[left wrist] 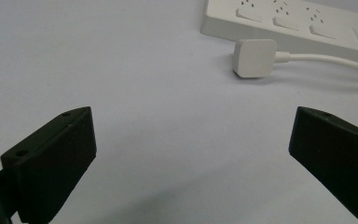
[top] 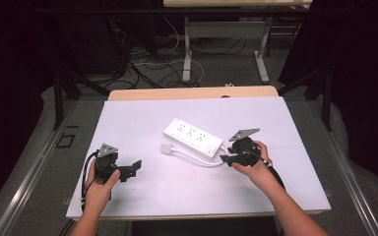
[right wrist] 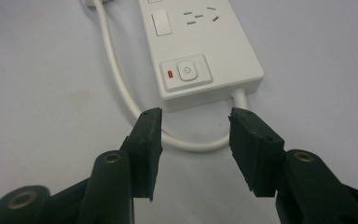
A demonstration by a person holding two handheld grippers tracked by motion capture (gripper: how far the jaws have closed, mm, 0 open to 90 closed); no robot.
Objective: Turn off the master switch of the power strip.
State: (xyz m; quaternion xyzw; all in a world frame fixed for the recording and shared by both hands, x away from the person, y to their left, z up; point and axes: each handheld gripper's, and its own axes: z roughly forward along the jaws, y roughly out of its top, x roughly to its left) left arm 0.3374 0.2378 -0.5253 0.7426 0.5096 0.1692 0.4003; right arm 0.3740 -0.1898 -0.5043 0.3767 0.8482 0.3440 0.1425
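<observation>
Forearms enter from the bottom of the high view, one hand on each gripper. Left gripper (top: 129, 169) rests on the white surface (top: 167, 191), fingers (left wrist: 51, 161) spread wide, nothing between them. Right gripper (top: 227, 158) sits at the switch end of the power strip (top: 193, 136); its fingers (right wrist: 144, 144) are parted, straddling the looped white cord (right wrist: 191, 143) without gripping it. Strip lies flat near the surface's centre. Its plug (left wrist: 254, 57) lies just beside the strip's long edge.
</observation>
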